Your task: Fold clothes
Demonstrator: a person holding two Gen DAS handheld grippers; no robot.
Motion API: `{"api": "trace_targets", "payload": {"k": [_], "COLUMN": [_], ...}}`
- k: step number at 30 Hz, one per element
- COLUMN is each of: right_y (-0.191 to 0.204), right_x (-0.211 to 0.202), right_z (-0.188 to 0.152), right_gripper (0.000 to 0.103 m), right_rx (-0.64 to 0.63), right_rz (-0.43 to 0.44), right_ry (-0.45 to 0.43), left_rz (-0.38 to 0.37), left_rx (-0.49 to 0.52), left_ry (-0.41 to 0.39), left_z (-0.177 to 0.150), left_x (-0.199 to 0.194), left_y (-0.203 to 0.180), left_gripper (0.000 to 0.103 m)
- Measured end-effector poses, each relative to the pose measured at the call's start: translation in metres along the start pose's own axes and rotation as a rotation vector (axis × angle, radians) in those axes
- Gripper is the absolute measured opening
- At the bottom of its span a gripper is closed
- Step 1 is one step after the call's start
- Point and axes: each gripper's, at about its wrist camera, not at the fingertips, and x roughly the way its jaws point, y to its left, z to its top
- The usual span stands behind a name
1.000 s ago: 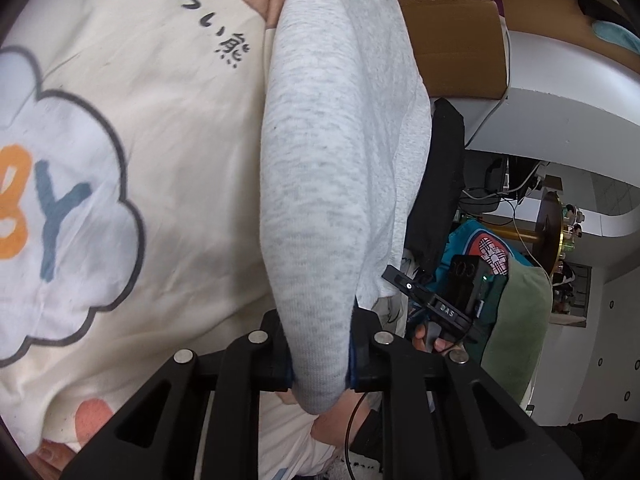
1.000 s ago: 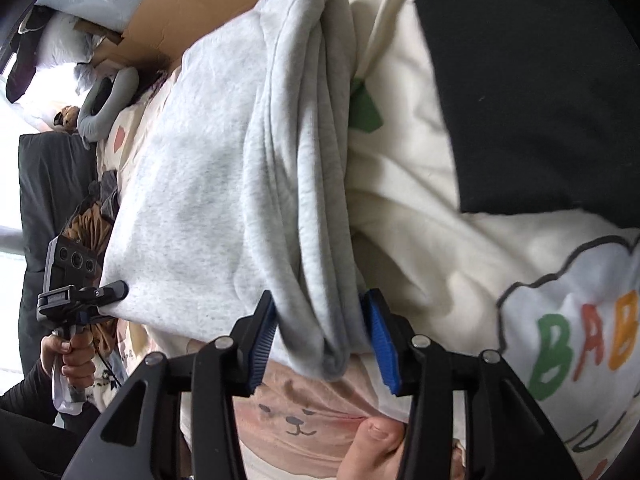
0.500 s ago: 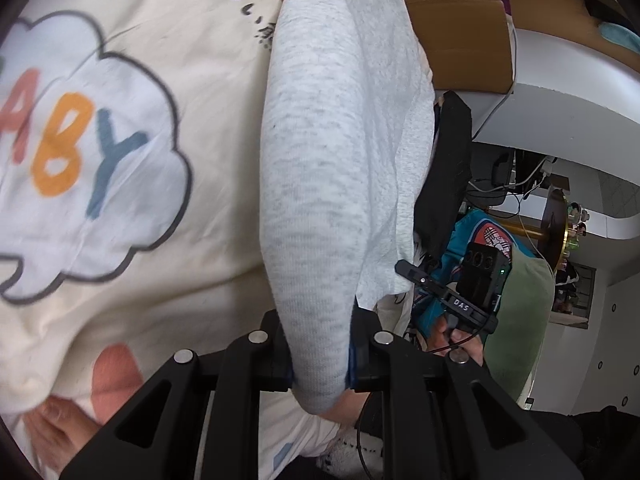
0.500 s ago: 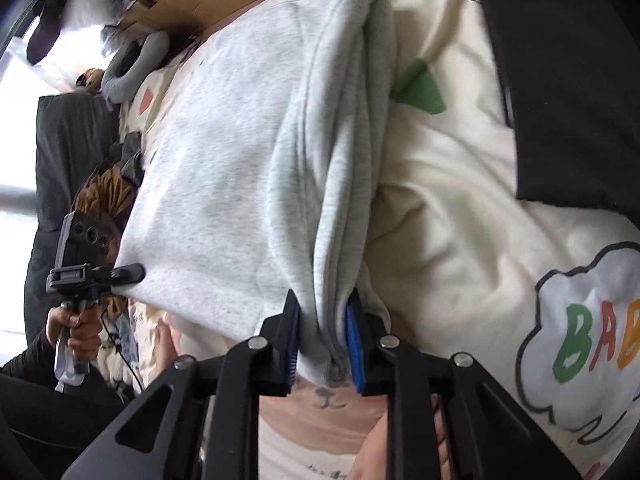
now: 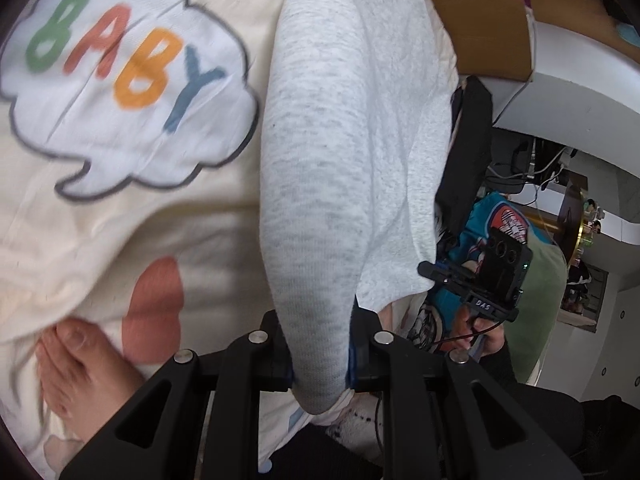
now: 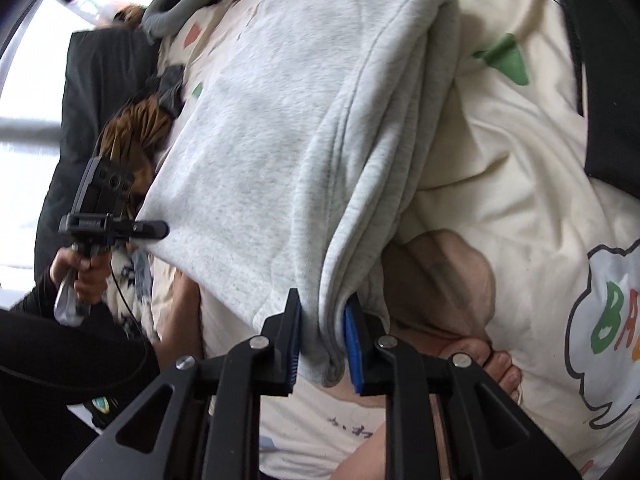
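Note:
A light grey sweatshirt (image 5: 340,128) is folded into several layers and held up over a cream blanket (image 5: 120,216) with a "BABY" cloud print. My left gripper (image 5: 320,360) is shut on one folded edge of it. My right gripper (image 6: 322,344) is shut on the other folded edge (image 6: 332,312), its blue pads pressing the layers. The grey sweatshirt (image 6: 272,152) stretches between the two grippers. Each gripper shows in the other's view: the right one (image 5: 480,280), the left one (image 6: 108,224).
My bare foot (image 5: 76,364) rests on the blanket below the garment, and toes (image 6: 492,364) show in the right wrist view. A black cloth (image 6: 600,80) lies at the right. A cardboard box (image 5: 488,20) and a white counter (image 5: 580,80) stand beyond.
The right gripper has closed on the folded edge. Both grippers have lifted and drawn the sweatshirt back toward me, and more of the "BABY" print and my foot show.

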Motion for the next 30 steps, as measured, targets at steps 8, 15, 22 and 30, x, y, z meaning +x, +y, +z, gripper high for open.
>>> {"api": "trace_targets", "payload": {"k": [8,15,22,30], "right_y": [0.001,-0.002,0.003,0.008], "right_x": [0.004,-0.014,-0.027,-0.035], "right_z": [0.000,0.002,0.010,0.026], "right_gripper": [0.025,0.033,0.056,0.062], "right_rx": [-0.045,-0.052,-0.066,-0.062], "right_rz": [-0.039,-0.091,-0.110,-0.127], "right_ry": [0.035,-0.008,-0.083,-0.158], "left_rz": [0.150,0.186,0.188,0.205], "left_rx": [0.051,0.076,0.112,0.179], "left_ry": [0.066,0.028,-0.046,-0.117], "left_z": [0.004,0.010,0.032,0.057], "left_x": [0.004,-0.017,-0.030,-0.036], "left_y": [-0.008,-0.018,-0.032,-0.050], "left_gripper": [0.045,0.070,0.070,0.070]}}
